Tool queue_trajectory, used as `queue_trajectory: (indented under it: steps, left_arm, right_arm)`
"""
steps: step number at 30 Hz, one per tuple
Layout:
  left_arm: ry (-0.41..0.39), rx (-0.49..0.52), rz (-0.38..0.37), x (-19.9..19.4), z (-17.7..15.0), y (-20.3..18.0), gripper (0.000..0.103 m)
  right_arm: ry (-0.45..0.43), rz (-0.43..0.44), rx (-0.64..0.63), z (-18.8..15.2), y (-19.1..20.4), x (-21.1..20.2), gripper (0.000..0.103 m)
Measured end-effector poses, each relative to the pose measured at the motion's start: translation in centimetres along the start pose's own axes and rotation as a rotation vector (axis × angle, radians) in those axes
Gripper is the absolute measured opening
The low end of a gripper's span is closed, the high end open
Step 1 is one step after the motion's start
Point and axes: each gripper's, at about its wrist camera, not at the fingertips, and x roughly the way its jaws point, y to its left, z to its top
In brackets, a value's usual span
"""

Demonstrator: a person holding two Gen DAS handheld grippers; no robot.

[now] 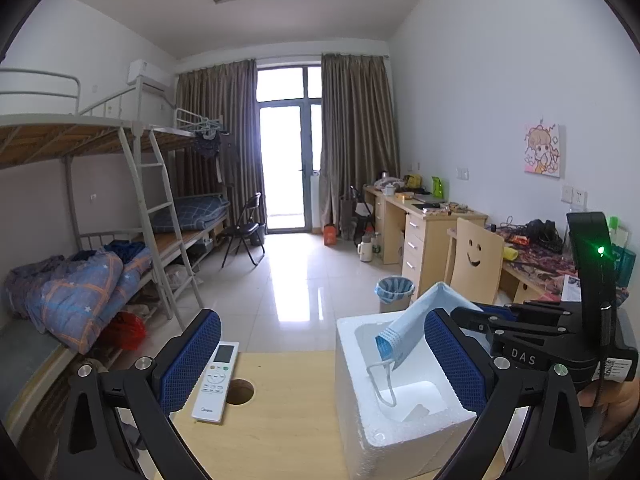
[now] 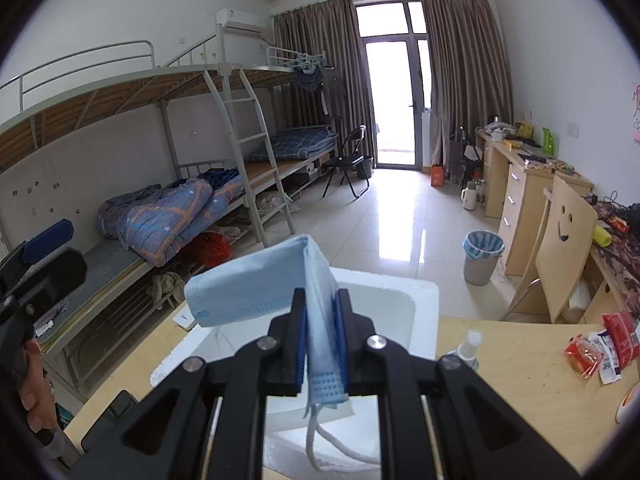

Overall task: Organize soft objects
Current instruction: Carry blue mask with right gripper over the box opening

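A white remote control (image 1: pixel 216 381) lies on the wooden table (image 1: pixel 280 420), beside a round hole (image 1: pixel 240 391) in it. On the floor ahead stands a grey waste bin (image 2: pixel 482 257) with a blue bag, near a wooden chair (image 2: pixel 564 256) with a smiling face. Red snack packets (image 2: pixel 600 344) and a small spray bottle (image 2: pixel 469 349) lie on the table to the right. Bunk beds (image 2: pixel 160 128) are at the left.

Mask (image 2: pixel 256 292) soft matt cloth; box (image 1: pixel 360 420) rough white foam; table (image 1: pixel 280 420) smooth wood.
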Motion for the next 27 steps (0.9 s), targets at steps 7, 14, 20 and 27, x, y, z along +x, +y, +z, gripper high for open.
queue_trajectory:
  steps: [7,14,20,27]
  left_arm:
    - [-0.006,-0.011,0.009,-0.1,0.1,0.2,0.102]
    - [-0.006,-0.01,0.015,-0.1,0.0,0.2,0.102]
    - [-0.002,-0.03,0.016,-0.1,0.1,0.6,0.102]
    - [-0.01,-0.029,0.009,-0.5,0.2,0.7,0.102]
  right_arm:
    - [0.006,-0.021,0.005,0.0,0.1,0.2,0.07]
    - [-0.004,-0.036,-0.006,-0.3,0.3,-0.3,0.084]
    - [0.09,-0.099,-0.048,-0.9,0.6,0.4,0.095]
    - [0.129,-0.11,-0.073,-1.8,0.6,0.1,0.095]
